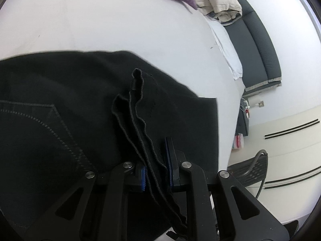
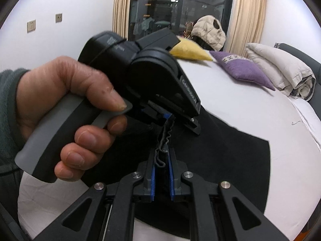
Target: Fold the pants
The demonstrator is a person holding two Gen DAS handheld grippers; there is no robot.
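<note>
on white bed, black pants.

Pants cut off at frame edge

Black pants on a white bed; purple cushion, yellow cushion.

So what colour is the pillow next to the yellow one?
Purple pillow, clearest in the right wrist view.
</note>
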